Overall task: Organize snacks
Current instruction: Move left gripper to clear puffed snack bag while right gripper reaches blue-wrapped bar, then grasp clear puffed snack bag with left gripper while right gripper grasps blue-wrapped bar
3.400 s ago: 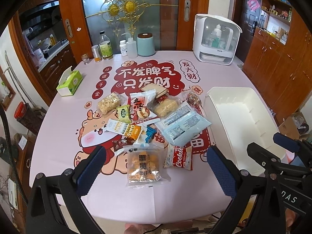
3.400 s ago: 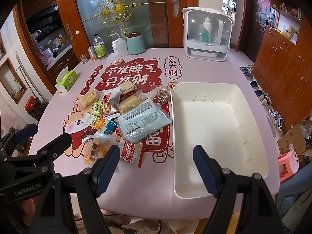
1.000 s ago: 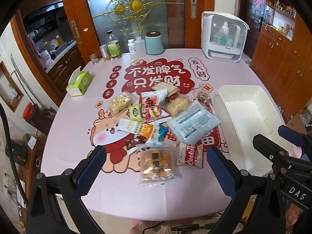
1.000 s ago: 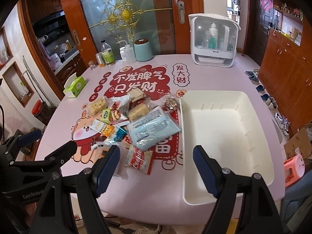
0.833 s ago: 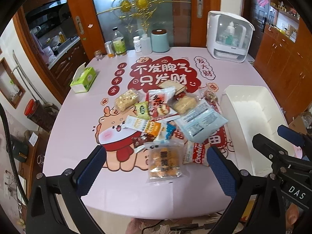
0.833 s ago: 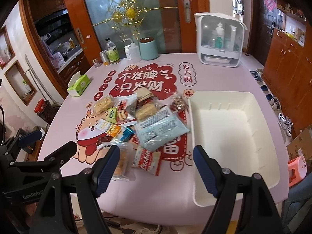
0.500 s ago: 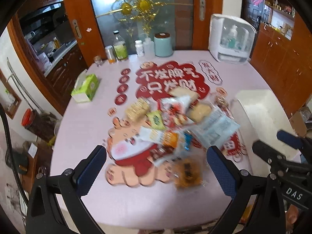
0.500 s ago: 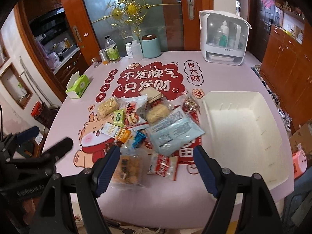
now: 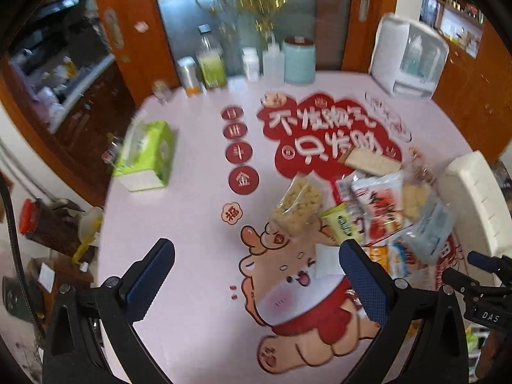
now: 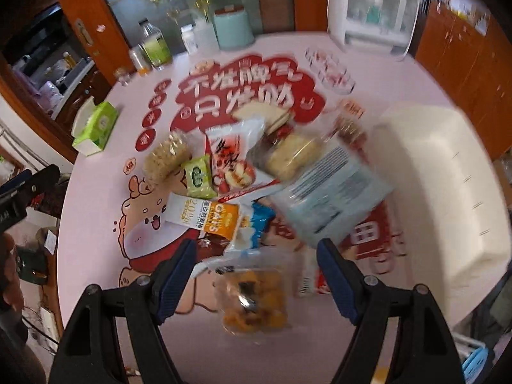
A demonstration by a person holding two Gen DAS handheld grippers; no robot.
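Note:
A heap of wrapped snacks lies mid-table on a pink printed cloth. My right gripper [image 10: 256,275] hangs open over its near side, with a clear bag of golden pastries [image 10: 252,300] below and between the fingers, untouched. Beyond lie an orange-white oat bar [image 10: 208,214], a small green packet [image 10: 198,177], a pale blue pack [image 10: 332,198] and a red-white bag [image 10: 233,156]. My left gripper [image 9: 256,275] is open over bare cloth left of the heap; a clear bag of puffed snacks [image 9: 297,206] lies just beyond it. The white bin [image 10: 441,192] stands to the right.
A green tissue box [image 9: 145,156] sits near the left table edge. Bottles [image 9: 209,62], a teal canister [image 9: 299,60] and a white dispenser box [image 9: 412,60] line the far edge. Wooden cabinets flank the table. The other gripper [image 9: 486,288] shows at the right of the left wrist view.
Both grippers swung left and dropped closer to the table. The right one now frames the pastry bag; the left one has slid off the heap over the cartoon print. Jaws stayed open.

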